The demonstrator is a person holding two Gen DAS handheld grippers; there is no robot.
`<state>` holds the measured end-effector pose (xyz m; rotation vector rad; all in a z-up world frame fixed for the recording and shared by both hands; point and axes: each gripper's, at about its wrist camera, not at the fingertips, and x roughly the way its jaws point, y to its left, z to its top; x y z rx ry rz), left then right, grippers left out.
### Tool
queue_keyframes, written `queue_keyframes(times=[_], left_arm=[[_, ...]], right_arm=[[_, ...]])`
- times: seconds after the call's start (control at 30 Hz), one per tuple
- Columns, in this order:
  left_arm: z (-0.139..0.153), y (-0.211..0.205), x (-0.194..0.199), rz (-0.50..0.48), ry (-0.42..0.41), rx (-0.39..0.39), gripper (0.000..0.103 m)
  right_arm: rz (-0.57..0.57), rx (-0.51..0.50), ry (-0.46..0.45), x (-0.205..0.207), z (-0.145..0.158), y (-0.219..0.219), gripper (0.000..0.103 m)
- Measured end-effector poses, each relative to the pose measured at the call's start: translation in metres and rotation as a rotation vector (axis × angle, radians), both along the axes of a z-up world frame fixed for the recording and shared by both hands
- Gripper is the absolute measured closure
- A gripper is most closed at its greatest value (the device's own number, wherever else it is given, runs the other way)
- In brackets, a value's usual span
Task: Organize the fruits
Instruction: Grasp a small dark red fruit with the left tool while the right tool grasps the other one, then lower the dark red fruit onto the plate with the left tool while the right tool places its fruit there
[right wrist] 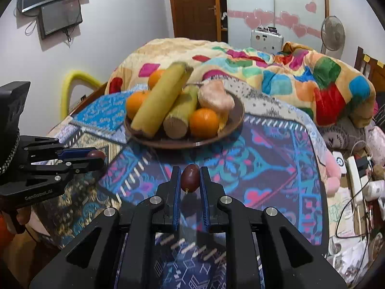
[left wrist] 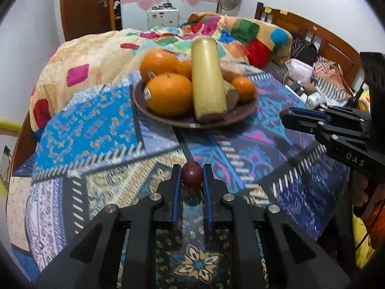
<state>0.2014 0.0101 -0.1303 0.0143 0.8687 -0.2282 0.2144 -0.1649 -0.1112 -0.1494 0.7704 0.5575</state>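
My left gripper (left wrist: 191, 168) is shut on a small round dark-red fruit (left wrist: 191, 175), held just above the patterned surface. My right gripper (right wrist: 190, 169) is shut on a similar oval dark-red fruit (right wrist: 190, 178). Each gripper also shows in the other's view: the right gripper (left wrist: 285, 116) at the right edge, the left gripper (right wrist: 98, 157) at the left edge with its dark-red fruit (right wrist: 96, 154). Ahead of both sits a brown plate (left wrist: 192, 125) (right wrist: 182, 144) holding oranges (left wrist: 168, 94) (right wrist: 204, 122) and long yellow-green fruits (left wrist: 208, 79) (right wrist: 161, 101).
The plate rests on a glossy blue patterned surface (left wrist: 96, 125). A colourful blanket (left wrist: 252, 38) is piled behind it, before a wooden headboard (left wrist: 312, 31). Cables and a power strip (right wrist: 356, 175) lie at the right. A yellow tube (right wrist: 72, 79) stands at the left.
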Motion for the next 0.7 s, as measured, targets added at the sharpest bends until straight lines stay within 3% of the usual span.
queue_keyframes(times=[0.37, 0.7], left_arm=[[0.041, 0.010, 0.026, 0.040, -0.108, -0.022, 0.086], [0.050, 0.010, 0.061, 0.052, -0.116, -0.043, 0.086]], right_arm=[[-0.003, 0.041, -0.076, 0.020, 0.027, 0.008, 0.089], [-0.003, 0.045, -0.101, 0.046, 0.030, 0.018, 0.089]])
